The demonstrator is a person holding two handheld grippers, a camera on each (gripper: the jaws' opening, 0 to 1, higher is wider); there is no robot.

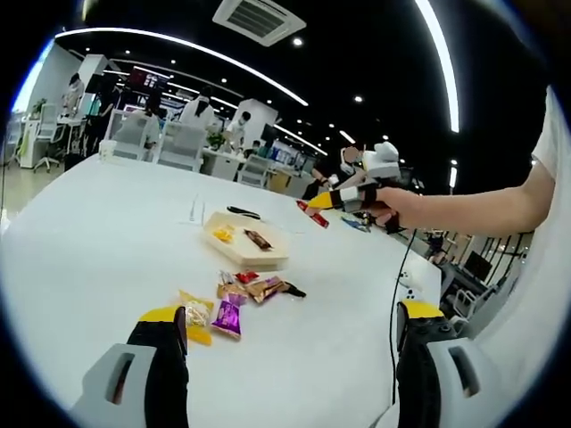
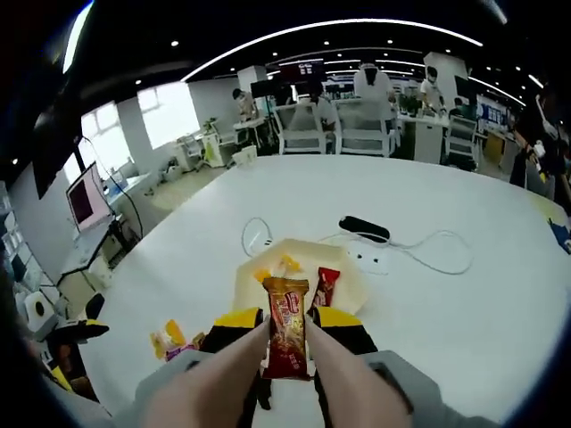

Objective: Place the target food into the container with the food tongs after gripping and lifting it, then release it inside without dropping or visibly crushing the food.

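Note:
My right gripper is shut on beige food tongs, whose arms pinch an upright red-brown snack packet. The packet hangs over the near edge of the pale container, which holds small yellow snacks and a dark red bar. The left gripper view has the same container mid-table, with the right gripper held by a hand beyond it and a red packet at its tip. My left gripper stands wide open and empty, low over the table in front of a pile of loose wrapped snacks.
A white power strip, its cable and a black object lie beyond the container. More snacks lie to its left. A black cable runs down the table at the right. Office chairs, desks and people stand behind.

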